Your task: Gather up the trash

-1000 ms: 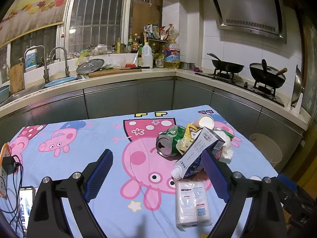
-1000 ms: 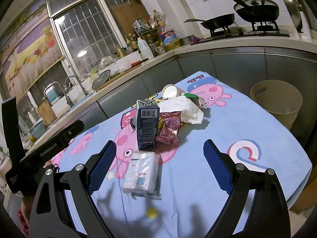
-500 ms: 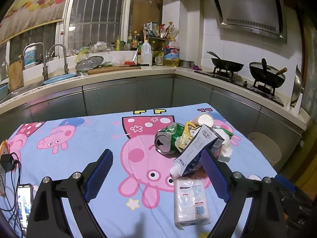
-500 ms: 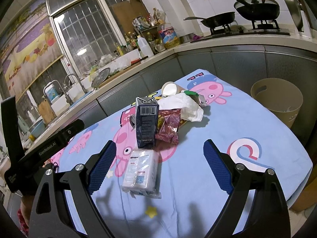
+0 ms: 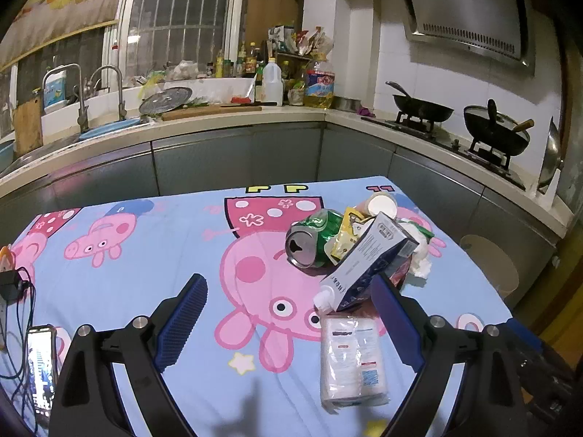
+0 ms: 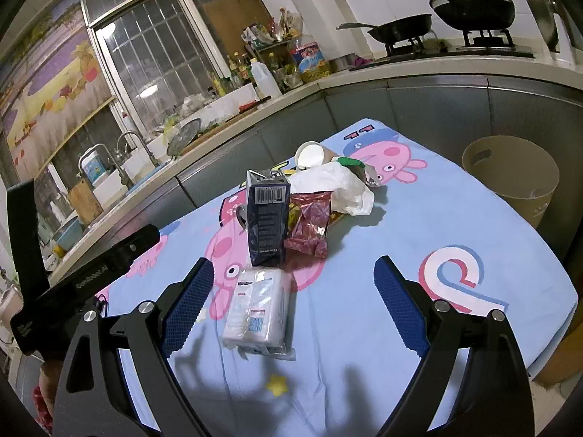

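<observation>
A heap of trash lies on the cartoon-pig tablecloth (image 5: 153,284): a crushed green can (image 5: 309,240), a dark blue carton (image 5: 368,266) (image 6: 266,225), a red snack wrapper (image 6: 309,225), a crumpled white tissue (image 6: 339,189), a paper cup (image 6: 309,154) and a white tissue pack (image 5: 351,360) (image 6: 257,309). My left gripper (image 5: 291,324) is open above the cloth, left of the heap. My right gripper (image 6: 291,309) is open too, with the tissue pack between its fingers' lines, untouched.
A tan waste bin (image 6: 510,178) stands on the floor beyond the table's right edge. A phone (image 5: 42,367) and cables lie at the table's left edge. Behind run the counter with a sink (image 5: 98,127) and a stove with pans (image 5: 495,134).
Both views have shifted slightly; the trash heap sits a little lower and nearer in the left wrist view. Nothing has been gripped or moved on the table.
</observation>
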The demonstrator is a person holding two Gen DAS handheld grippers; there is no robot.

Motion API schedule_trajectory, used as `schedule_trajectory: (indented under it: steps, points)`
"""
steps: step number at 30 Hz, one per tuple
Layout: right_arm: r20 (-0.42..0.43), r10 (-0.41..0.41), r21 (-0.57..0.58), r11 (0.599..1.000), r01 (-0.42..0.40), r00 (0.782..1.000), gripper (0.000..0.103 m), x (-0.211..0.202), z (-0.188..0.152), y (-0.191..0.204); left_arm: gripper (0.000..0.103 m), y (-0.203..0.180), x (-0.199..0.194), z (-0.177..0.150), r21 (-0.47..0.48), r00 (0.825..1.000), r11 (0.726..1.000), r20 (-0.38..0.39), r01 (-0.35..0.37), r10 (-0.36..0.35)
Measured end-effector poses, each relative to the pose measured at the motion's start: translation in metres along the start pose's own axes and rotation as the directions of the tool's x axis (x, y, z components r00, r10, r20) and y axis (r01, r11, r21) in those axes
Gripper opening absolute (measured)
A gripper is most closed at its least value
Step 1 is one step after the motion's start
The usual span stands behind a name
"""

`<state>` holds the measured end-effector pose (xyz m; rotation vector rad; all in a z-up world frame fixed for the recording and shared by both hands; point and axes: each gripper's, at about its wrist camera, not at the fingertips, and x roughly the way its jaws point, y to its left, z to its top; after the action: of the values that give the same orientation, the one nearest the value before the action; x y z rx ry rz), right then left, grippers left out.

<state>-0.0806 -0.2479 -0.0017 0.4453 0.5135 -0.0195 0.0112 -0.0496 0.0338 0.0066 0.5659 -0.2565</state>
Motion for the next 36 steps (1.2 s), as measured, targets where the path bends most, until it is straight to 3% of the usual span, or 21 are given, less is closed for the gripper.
schedule_trajectory:
  steps: [36]
  points:
    - [-0.041,-0.001,-0.003,1.000,0.001,0.999,0.088,0.008,0.002,0.002,0.092,0.008,0.021,-0.007,-0.031,0.997,0.999,-0.080,-0.017,0.014]
